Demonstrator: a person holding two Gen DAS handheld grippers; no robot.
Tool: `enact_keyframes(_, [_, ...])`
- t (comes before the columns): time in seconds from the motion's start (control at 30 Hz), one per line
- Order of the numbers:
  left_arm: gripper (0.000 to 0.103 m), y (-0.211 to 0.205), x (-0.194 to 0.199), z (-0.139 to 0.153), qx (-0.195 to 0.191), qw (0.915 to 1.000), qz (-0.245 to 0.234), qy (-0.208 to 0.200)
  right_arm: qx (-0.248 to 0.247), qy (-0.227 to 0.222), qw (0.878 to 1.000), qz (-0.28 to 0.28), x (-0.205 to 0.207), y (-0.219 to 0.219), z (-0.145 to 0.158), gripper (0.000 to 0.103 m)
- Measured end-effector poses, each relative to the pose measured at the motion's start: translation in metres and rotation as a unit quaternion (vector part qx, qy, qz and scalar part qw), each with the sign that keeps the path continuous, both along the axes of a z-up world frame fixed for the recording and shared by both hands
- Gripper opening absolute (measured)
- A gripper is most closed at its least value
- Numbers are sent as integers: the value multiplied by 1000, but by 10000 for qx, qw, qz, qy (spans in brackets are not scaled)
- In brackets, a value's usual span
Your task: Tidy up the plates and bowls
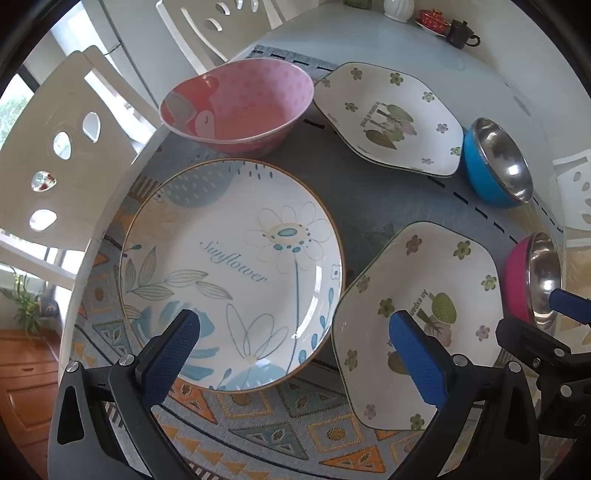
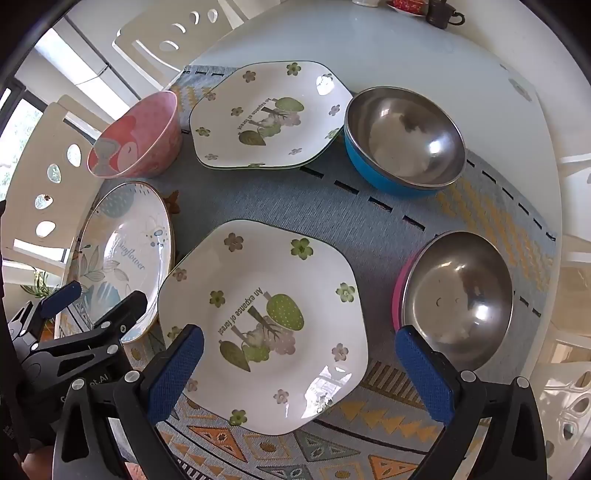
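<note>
A round "Sunflower" plate [image 1: 229, 273] [image 2: 125, 254] lies on the patterned mat under my left gripper [image 1: 291, 350], which hangs open above its near rim, holding nothing. A hexagonal flowered plate [image 2: 266, 317] [image 1: 417, 325] lies below my right gripper [image 2: 299, 369], open and empty too. A second hexagonal plate [image 1: 391, 118] [image 2: 266, 114] sits at the back. A pink bowl [image 1: 240, 103] [image 2: 136, 136] stands at the back left. A blue steel-lined bowl [image 1: 495, 162] [image 2: 402, 144] and a pink steel-lined bowl [image 1: 535, 277] [image 2: 454, 299] stand on the right.
The dishes rest on a blue-grey woven mat [image 1: 369, 206] [image 2: 280, 195] on a round pale table [image 2: 369, 44]. White chairs [image 1: 62, 155] stand around the table's left side. A dark cup [image 1: 460, 33] and a red dish [image 1: 430, 18] sit at the far edge.
</note>
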State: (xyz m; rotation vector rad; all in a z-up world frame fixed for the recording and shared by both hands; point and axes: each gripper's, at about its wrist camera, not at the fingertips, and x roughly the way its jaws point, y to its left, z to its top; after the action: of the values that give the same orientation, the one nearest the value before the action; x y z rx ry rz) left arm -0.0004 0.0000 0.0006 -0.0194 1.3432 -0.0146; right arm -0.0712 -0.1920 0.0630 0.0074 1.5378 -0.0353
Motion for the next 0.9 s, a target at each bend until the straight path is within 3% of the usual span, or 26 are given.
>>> enact_keyframes(0.3, [101, -35, -12, 7, 160, 9998, -96, -66, -26, -59, 10000, -27, -8, -2, 6, 103])
enact_keyframes(0.9, [98, -34, -10, -6, -241, 9995, -30, 181, 226, -26, 9996, -192, -15, -2, 1, 103])
